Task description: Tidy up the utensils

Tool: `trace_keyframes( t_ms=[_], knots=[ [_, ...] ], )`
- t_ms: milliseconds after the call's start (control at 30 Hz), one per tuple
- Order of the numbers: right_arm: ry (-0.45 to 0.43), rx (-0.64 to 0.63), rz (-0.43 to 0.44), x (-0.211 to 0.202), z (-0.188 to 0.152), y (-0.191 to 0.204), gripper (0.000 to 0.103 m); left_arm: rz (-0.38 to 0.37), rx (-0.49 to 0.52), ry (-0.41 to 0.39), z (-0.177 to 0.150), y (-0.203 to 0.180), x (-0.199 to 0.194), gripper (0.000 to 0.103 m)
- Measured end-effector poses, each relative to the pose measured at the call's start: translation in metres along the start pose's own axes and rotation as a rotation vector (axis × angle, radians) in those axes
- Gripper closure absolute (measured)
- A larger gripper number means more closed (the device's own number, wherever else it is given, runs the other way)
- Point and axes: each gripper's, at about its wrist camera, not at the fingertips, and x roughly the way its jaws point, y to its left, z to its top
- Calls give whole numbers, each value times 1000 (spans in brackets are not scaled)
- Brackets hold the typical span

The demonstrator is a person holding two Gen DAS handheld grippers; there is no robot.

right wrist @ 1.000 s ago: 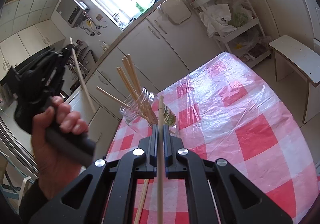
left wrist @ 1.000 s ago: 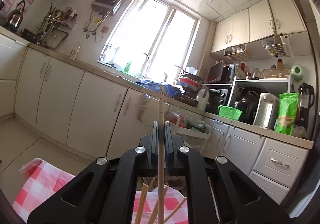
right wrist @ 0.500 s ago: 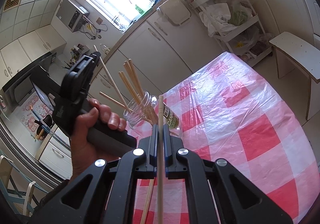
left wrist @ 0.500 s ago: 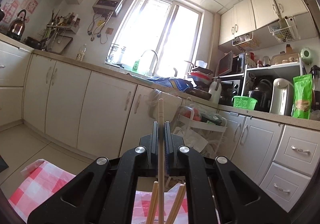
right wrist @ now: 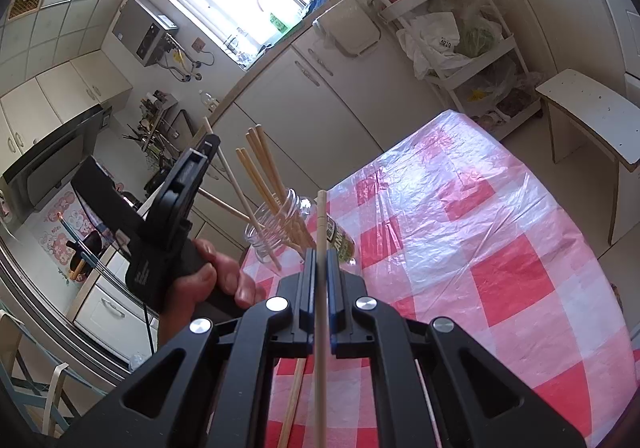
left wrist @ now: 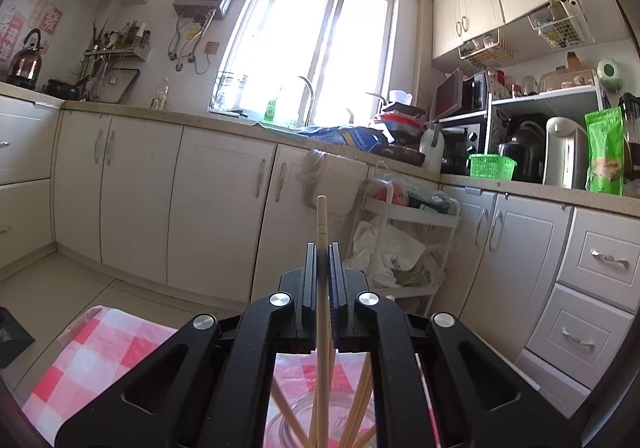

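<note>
Jaws of left gripper (right wrist: pixel 208 142) and right gripper (right wrist: pixel 320 260) each clamp 1 chopstick; glass jar (right wrist: pixel 276 226) holds others.

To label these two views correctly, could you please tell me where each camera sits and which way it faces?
Left wrist: on the left gripper, facing level at the kitchen cabinets and window; only its jaws show, shut on a chopstick.
Right wrist: on the right gripper, tilted down at the checked tablecloth; a hand holding the left gripper shows.
Shared: the glass jar of chopsticks.

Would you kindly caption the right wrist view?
Right tool grips a chopstick; left tool lowers another into the glass jar.
</note>
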Motion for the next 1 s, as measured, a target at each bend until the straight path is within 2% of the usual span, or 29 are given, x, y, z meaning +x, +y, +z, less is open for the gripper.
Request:
trace_keyframes(
  t_ms=[367, 500, 600, 667, 733, 867, 933, 1000],
  knots=[
    [-28, -2, -28, -4, 0, -4, 97, -20, 69, 176, -1, 4, -29, 97],
    [-44, -11, -39, -5, 0, -4, 97, -21, 78, 239, 10, 1, -44, 92],
    [-64, -22, -37, -7, 0, -2, 97, 6, 53, 291, 23, 0, -64, 76],
    [-79, -27, -23, -10, 1, 2, 97, 50, 17, 327, 30, 1, -83, 56],
    [-101, -55, -18, -13, 5, 11, 97, 117, -5, 350, 35, 2, -101, 43],
    [-205, -167, 33, -22, 21, 52, 97, 195, -86, 359, 35, 6, -144, 25],
    [-246, -219, 54, -17, 32, 72, 97, 227, -121, 353, 31, 11, -157, 20],
    [-275, -241, 73, -5, 46, 89, 97, 232, -171, 364, 24, 18, -167, 20]
  ],
)
